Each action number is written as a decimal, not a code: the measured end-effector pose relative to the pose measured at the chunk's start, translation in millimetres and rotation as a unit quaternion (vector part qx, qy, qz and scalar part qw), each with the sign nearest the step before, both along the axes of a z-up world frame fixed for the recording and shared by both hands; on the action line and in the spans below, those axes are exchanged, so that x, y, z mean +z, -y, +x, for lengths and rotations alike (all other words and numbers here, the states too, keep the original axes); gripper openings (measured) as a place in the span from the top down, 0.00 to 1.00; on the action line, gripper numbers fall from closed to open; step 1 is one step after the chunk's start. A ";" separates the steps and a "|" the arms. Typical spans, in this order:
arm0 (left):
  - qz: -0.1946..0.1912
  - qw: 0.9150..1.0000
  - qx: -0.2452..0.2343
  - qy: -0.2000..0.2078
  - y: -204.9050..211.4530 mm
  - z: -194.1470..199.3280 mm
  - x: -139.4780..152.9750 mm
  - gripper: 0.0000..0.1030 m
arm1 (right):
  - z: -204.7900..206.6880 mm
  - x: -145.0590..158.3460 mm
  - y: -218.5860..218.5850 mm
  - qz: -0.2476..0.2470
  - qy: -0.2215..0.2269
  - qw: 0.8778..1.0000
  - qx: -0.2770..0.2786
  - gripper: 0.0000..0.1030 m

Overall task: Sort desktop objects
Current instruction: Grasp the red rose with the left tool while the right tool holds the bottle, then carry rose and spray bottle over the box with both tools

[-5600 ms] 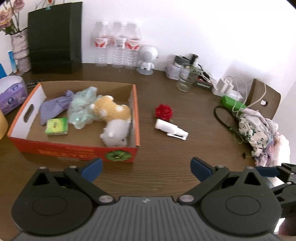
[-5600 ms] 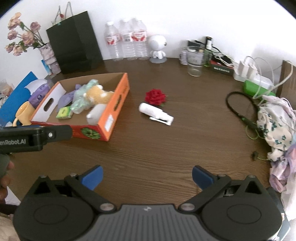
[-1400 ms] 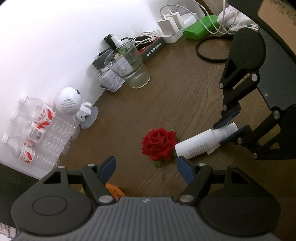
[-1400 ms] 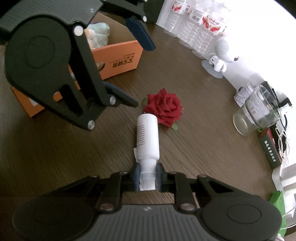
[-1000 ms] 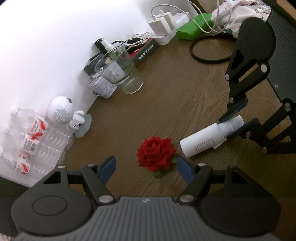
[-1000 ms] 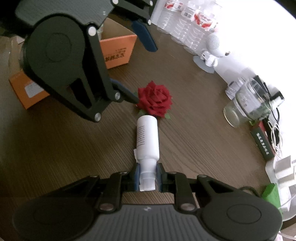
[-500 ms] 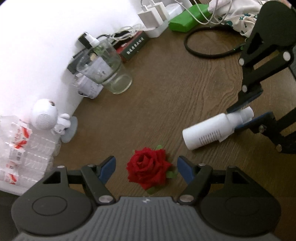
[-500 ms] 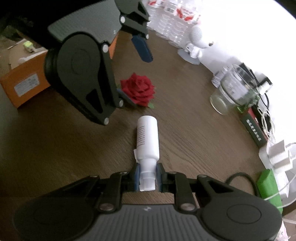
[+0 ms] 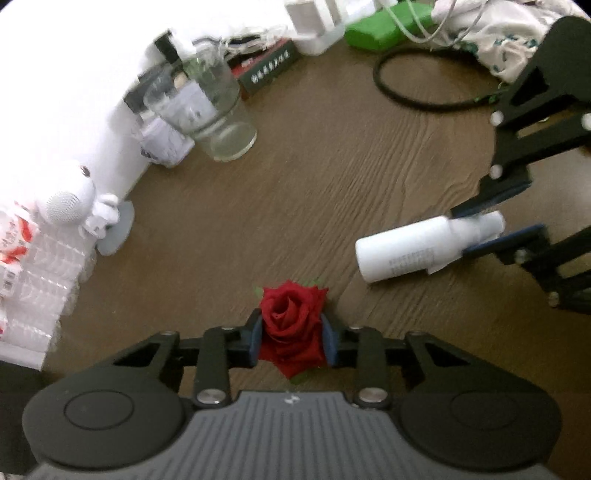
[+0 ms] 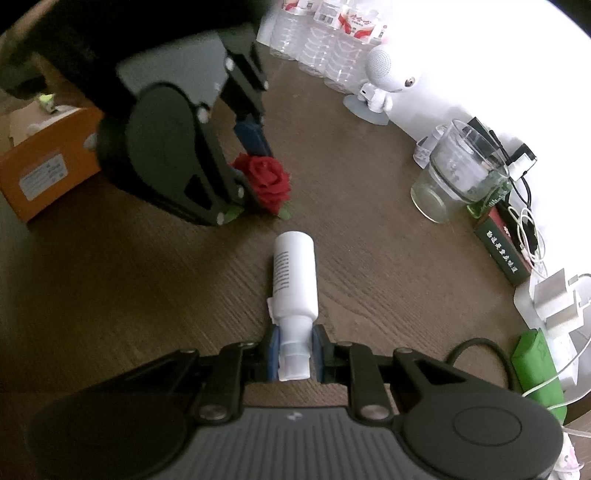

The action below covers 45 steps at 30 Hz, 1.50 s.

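1. As we read the scene from left to right, the left hand-held gripper [image 9: 291, 341] comes first: half a second ago its jaws stood wide with the red rose [image 9: 291, 330] lying loose between them, and they have just been closing, so the blue pads now press the bloom from both sides while it sits on the tabletop [image 9: 332, 177].
2. We judge from this that the rose is secured and ready to be lifted and carried off for sorting.
3. Further right, the right hand-held gripper [image 10: 294, 352] is clamped on the narrow neck of the white bottle [image 10: 294, 275], as it was a second ago; the bottle lies on its side, near the rose but apart from it.
4. With both things gripped, the picking step looks finished for each hand, and carrying remains.
5. Only the right wrist view shows the orange box [image 10: 48, 166] at its left edge, beyond the left hand-held gripper, a likely place for the sorted things.
6. That view also shows the water bottles [image 10: 325, 33] sharply; the left view renders them as a washed-out blur.
7. Only the left wrist view shows both pads on the rose, and the flowered cloth [image 9: 495, 40] at the far right.
8. Both views share the glass cup [image 9: 207, 110] and the small white figure [image 9: 74, 203] by the wall.
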<state>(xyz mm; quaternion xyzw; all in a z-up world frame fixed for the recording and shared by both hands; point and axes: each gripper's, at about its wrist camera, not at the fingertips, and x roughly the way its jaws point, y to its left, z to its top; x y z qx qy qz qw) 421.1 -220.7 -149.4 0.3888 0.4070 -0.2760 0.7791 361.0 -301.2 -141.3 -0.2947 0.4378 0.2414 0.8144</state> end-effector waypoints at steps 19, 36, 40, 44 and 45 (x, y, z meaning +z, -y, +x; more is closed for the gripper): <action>-0.026 0.999 0.009 0.036 -6.6 -65.2 39.5 0.69 | -41.7 33.7 -7.4 0.020 0.022 0.999 -0.017 0.83; -0.070 0.995 0.045 0.050 -34.5 -168.7 87.0 0.70 | -121.1 81.2 -23.6 0.025 0.051 0.998 -0.006 0.83; -0.084 0.993 0.066 0.056 -48.7 -193.7 97.9 0.70 | -142.0 89.2 -34.0 0.014 0.059 0.998 0.013 0.83; -0.092 0.990 0.084 0.059 -61.6 -218.7 103.6 0.70 | -161.8 95.6 -49.7 0.012 0.058 0.997 0.039 0.83; -0.093 0.990 0.089 0.060 -65.3 -224.2 104.3 0.70 | -166.4 96.7 -54.0 0.011 0.058 0.997 0.045 0.83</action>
